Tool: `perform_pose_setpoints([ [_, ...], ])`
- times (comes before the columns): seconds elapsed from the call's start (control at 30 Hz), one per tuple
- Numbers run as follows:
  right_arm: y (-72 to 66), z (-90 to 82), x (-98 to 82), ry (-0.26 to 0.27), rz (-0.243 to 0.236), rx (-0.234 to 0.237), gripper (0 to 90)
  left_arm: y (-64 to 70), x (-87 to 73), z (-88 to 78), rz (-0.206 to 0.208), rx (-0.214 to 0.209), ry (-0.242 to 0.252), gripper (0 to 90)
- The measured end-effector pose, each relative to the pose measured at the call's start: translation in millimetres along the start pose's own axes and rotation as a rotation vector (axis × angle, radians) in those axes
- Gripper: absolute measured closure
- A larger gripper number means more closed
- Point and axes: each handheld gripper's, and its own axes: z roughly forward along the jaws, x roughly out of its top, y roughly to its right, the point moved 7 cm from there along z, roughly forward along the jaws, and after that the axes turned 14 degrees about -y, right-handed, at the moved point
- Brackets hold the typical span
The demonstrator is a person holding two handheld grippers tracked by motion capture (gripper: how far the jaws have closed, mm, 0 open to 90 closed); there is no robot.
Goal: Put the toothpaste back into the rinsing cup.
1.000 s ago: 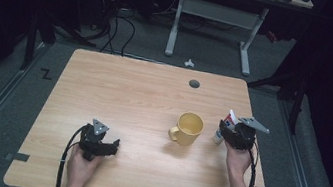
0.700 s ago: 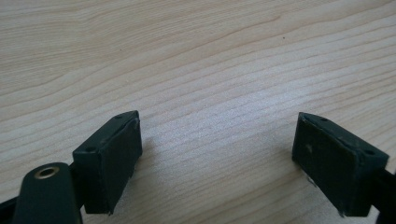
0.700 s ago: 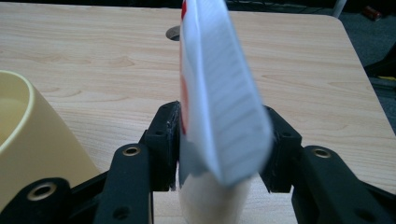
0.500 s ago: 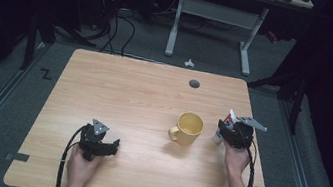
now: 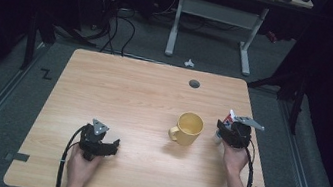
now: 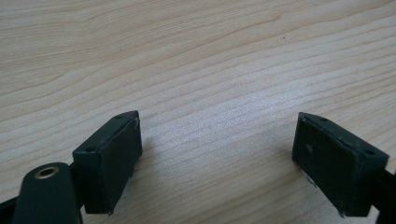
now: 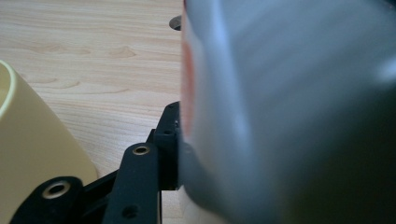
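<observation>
The yellow mug (image 5: 188, 128) stands upright right of the table's (image 5: 119, 91) middle, handle toward the person, just left of the right tongs (image 5: 225, 131). Those are clamped on a whitish object with a red mark (image 7: 280, 112), possibly a small container, too blurred to name. The left tongs (image 5: 104, 147) rest well apart from the mug, jaws wide and empty.

Holding the left gripper (image 5: 98, 142) low over the near-left part of the table, left hand (image 5: 80, 167) coming in from the bottom edge, jaws standing wide apart with nothing between them. Holding the right gripper (image 5: 229, 131) farther forward on the right side, right hand (image 5: 234, 156) and forearm reaching up behind it, jaws pressing closed against a white object (image 7: 280, 112) with red marking, blurred at close range.
</observation>
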Motion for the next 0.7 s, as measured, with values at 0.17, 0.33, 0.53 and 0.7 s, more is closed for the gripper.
perform_pose_setpoints([
  [0.17, -0.1, -0.5, 0.2, -0.001, -0.018, 0.001, 63.5, 0.0, 0.0, 0.0, 0.000, 0.000, 0.000, 16.2],
  [0.33, 1.4, -1.8, 0.6, 0.001, -0.030, 0.000, 64.7, 0.0, 0.0, 0.0, 0.000, 0.000, 0.000, 16.2],
  [0.53, 4.2, -7.4, 1.0, 0.005, -0.037, 0.004, 65.4, 0.0, 0.0, 0.0, 0.000, 0.000, 0.000, 16.2],
  [0.7, 3.5, -14.5, 1.3, 0.012, -0.050, 0.024, 65.5, 0.0, 0.0, 0.0, 0.000, 0.000, 0.000, 16.2],
])
